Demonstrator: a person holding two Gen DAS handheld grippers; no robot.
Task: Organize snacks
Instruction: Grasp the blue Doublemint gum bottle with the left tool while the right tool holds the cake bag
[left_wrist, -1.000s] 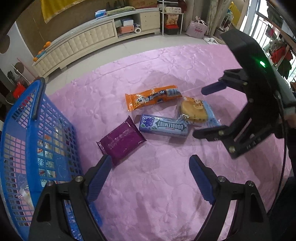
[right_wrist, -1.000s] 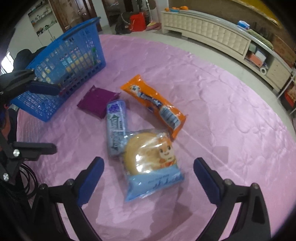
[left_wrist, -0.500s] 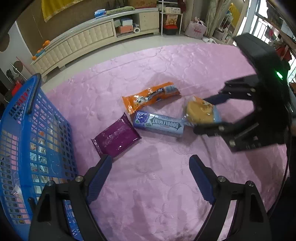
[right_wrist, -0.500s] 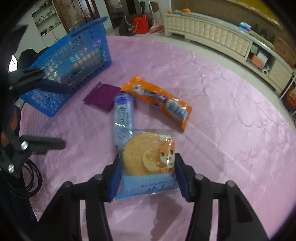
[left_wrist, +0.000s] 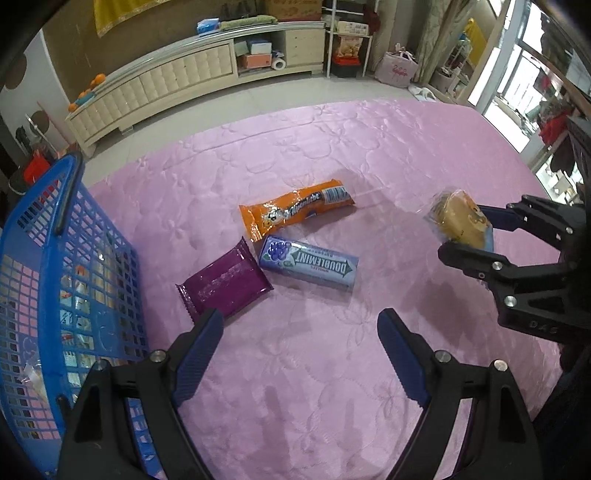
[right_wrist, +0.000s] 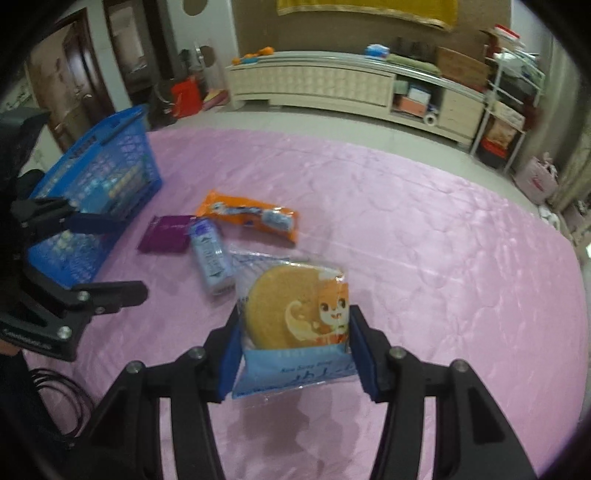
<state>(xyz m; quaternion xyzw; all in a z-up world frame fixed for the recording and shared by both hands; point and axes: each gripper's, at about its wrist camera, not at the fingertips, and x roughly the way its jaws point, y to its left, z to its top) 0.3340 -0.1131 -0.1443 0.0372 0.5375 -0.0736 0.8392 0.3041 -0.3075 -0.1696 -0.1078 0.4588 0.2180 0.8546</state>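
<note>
- The right gripper (right_wrist: 293, 354) has its blue pads pressed against both sides of the cake packet (right_wrist: 295, 325), a clear wrapper with a round golden cake and a cartoon fox. From the left camera the packet looks lifted clear of the pink quilt (left_wrist: 332, 387), though I can't be sure how high.
- The left gripper (left_wrist: 299, 354) hangs with its jaws wide apart and nothing between them, low over the quilt just short of the purple packet (left_wrist: 225, 286).
- The blue basket (left_wrist: 44, 280) stands at the quilt's left edge, with a few wrapped things showing through its mesh. I'd judge the step in hand to be carrying the cake packet over there.
- To do it well, keep the squeeze gentle: the cake is soft and the wrapper slippery, so too much crushes it and too little lets it slide.
- Carry it high enough to pass over the gum box (left_wrist: 308, 264) and the orange packet (left_wrist: 295, 214), then over the basket rim, not into the wall.
- Mind the left gripper, which sits between the packet and the basket; it should hold aside.
</note>
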